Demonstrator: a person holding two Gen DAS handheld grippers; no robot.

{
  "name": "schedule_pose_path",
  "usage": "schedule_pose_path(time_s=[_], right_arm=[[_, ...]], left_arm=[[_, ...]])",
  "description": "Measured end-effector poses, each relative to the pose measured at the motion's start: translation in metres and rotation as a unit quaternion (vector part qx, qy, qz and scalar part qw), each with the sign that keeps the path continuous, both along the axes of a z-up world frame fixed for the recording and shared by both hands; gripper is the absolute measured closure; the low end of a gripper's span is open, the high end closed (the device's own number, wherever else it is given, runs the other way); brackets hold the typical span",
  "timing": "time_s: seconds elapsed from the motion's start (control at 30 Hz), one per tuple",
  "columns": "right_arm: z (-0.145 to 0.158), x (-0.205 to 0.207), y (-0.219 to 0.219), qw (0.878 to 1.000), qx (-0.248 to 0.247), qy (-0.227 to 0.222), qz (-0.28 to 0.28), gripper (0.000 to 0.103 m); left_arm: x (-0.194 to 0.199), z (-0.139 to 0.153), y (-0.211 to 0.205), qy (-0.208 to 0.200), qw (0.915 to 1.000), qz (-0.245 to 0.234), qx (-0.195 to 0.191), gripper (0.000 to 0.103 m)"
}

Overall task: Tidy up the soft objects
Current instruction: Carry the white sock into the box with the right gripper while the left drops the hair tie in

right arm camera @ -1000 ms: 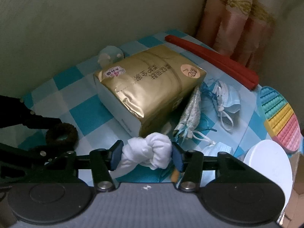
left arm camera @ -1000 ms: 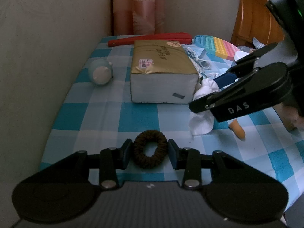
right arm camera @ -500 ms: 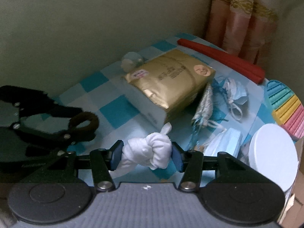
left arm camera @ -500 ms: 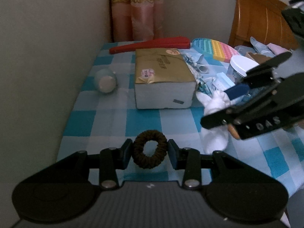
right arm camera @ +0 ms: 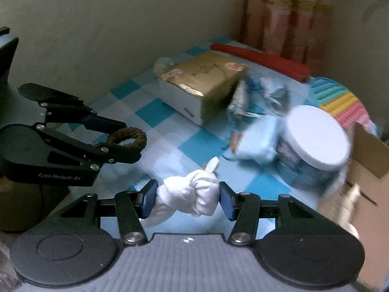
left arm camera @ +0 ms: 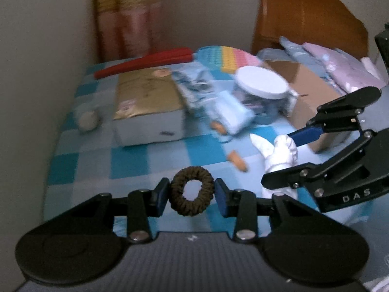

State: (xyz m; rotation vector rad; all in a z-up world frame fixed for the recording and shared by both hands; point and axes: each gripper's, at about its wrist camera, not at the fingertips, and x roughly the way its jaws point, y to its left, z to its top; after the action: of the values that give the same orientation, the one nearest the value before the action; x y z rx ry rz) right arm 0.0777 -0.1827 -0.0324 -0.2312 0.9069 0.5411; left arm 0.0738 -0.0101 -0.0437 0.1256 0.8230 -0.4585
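Observation:
My left gripper [left arm camera: 191,194] is shut on a dark brown hair scrunchie [left arm camera: 192,191] and holds it above the checked tablecloth [left arm camera: 128,155]. My right gripper [right arm camera: 187,199] is shut on a knotted white cloth [right arm camera: 189,196], also lifted off the table. In the left wrist view the right gripper [left arm camera: 289,160] and the cloth [left arm camera: 282,153] are at the right. In the right wrist view the left gripper [right arm camera: 116,136] with the scrunchie [right arm camera: 127,137] is at the left.
A gold tissue pack [left arm camera: 148,107], a red stick [left arm camera: 145,60], a rainbow pop mat [left arm camera: 226,57], face masks [left arm camera: 228,114], a white-lidded jar [left arm camera: 262,90] and a cardboard box [left arm camera: 313,92] lie on the table. A wall runs along the left [left arm camera: 36,73]. A wooden chair [left arm camera: 304,14] stands behind.
Both grippers have risen and pulled back from the table with their objects still held. The views have swung right, bringing the jar and cardboard box into sight.

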Motion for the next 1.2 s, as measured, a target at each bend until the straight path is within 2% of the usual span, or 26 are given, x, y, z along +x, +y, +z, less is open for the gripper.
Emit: schedule_pose_path(time_s=[0.13, 0.37, 0.57, 0.73, 0.77, 0.9, 0.97, 1.07, 1.2], right_arm=[[0.012, -0.017, -0.026, 0.999, -0.002, -0.016, -0.029, 0.044], [0.032, -0.033, -0.085, 0.993, -0.017, -0.053, -0.101, 0.044], [0.037, -0.017, -0.133, 0.983, -0.026, -0.077, -0.166, 0.044], [0.030, 0.004, -0.156, 0.978, -0.021, -0.076, -0.193, 0.042], [0.028, 0.007, -0.160, 0.977, -0.017, -0.075, -0.198, 0.040], [0.023, 0.005, -0.167, 0.977, -0.005, -0.074, -0.199, 0.016], [0.023, 0.000, -0.167, 0.977, 0.000, -0.076, -0.199, 0.008], [0.023, -0.007, -0.166, 0.977, 0.004, -0.076, -0.197, 0.000], [0.021, -0.017, -0.166, 0.977, -0.005, -0.078, -0.198, 0.000]], left_arm=[[-0.002, 0.007, -0.024, 0.004, 0.9992, -0.039, -0.006, 0.064], [-0.006, 0.018, -0.077, 0.000, 0.9930, -0.118, -0.002, 0.064], [-0.003, 0.028, -0.115, -0.008, 0.9867, -0.162, 0.001, 0.064], [0.004, 0.037, -0.138, -0.018, 0.9837, -0.178, 0.011, 0.064], [0.005, 0.039, -0.142, -0.021, 0.9835, -0.179, 0.014, 0.064], [0.014, 0.049, -0.156, -0.037, 0.9813, -0.187, 0.029, 0.064], [0.021, 0.053, -0.164, -0.043, 0.9802, -0.190, 0.034, 0.064], [0.032, 0.058, -0.178, -0.048, 0.9784, -0.197, 0.039, 0.063], [0.049, 0.062, -0.197, -0.054, 0.9757, -0.206, 0.050, 0.063]])
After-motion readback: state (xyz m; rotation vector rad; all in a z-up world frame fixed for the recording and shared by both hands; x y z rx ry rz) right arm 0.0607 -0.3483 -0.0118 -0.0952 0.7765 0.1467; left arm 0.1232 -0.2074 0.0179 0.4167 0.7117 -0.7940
